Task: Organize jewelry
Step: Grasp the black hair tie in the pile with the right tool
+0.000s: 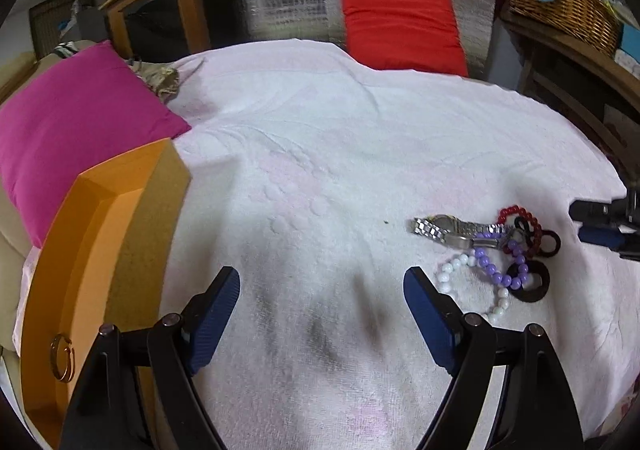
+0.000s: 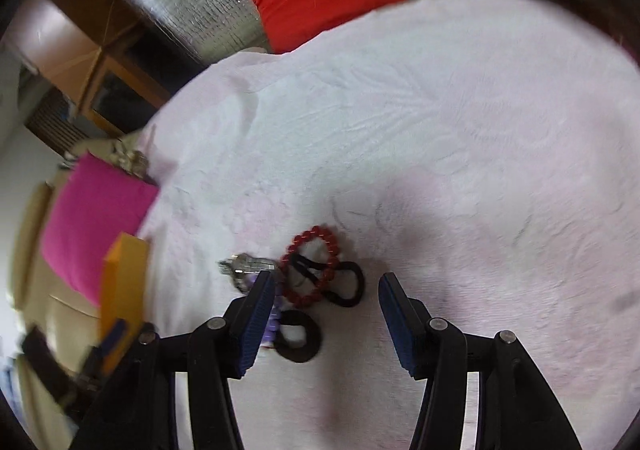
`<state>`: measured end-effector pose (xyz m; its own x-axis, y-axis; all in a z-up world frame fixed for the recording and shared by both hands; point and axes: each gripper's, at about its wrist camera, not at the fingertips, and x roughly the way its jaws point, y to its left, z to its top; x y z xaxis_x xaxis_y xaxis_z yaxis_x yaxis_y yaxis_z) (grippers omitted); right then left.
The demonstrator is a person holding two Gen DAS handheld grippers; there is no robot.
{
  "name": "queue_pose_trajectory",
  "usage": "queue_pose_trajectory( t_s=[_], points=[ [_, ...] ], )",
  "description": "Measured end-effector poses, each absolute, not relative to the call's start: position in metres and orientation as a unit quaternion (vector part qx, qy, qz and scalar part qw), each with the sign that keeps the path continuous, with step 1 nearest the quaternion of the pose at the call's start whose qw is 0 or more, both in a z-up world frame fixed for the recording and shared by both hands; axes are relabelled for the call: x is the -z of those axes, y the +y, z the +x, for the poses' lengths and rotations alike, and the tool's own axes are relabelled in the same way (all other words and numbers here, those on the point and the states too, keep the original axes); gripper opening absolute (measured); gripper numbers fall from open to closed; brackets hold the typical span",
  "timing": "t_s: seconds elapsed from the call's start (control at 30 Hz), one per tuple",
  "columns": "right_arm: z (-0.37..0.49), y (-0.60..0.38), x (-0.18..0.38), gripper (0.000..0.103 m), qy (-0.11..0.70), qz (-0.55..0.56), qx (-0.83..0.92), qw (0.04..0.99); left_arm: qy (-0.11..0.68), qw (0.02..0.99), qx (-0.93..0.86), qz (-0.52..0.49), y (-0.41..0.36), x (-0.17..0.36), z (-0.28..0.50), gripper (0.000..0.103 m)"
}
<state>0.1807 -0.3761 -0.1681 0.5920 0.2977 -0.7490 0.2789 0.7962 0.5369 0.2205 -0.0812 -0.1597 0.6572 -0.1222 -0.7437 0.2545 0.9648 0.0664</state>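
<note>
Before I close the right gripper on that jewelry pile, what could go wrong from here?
1. The red bead bracelet, the black rings, the purple beads and the watch overlap, so a pinch may drag several pieces up together.
2. The right gripper, jaws open, has one finger over the purple beads; closing could push them aside.
3. The towel is soft and wrinkled; the pads may catch fabric.

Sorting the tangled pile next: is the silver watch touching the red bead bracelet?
Touching. The left wrist view shows the watch band's end running into the red bead bracelet, with no towel between.
</note>
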Motion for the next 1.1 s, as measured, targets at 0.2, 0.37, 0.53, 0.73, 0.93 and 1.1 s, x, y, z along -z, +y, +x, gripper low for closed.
queue_pose_trajectory(
  t_s=[0.2,0.37,0.53,0.73,0.93,1.1],
  points=[
    [0.184,-0.386,0.172,0.057,0.459,0.337,-0.010,0.822,0.412,0.890,0.164,0.101,-0.104,0.169,0.227,0.084],
    [0.185,-0.401,0.188,0.049,0.471,0.374,-0.011,0.799,0.421,0.881,0.197,0.085,-0.124,0.175,0.240,0.084],
    [0.196,-0.398,0.204,0.040,0.491,0.383,-0.018,0.782,0.427,0.873,0.229,0.056,-0.137,0.178,0.244,0.084],
    [0.204,-0.389,0.209,0.011,0.493,0.371,-0.032,0.786,0.433,0.871,0.222,0.061,-0.138,0.186,0.251,0.084],
    [0.188,-0.399,0.196,0.006,0.463,0.361,-0.009,0.809,0.428,0.868,0.248,0.044,-0.130,0.182,0.254,0.084],
    [0.173,-0.425,0.188,0.006,0.439,0.378,0.020,0.815,0.420,0.858,0.291,0.051,-0.144,0.182,0.250,0.084]
  ],
)
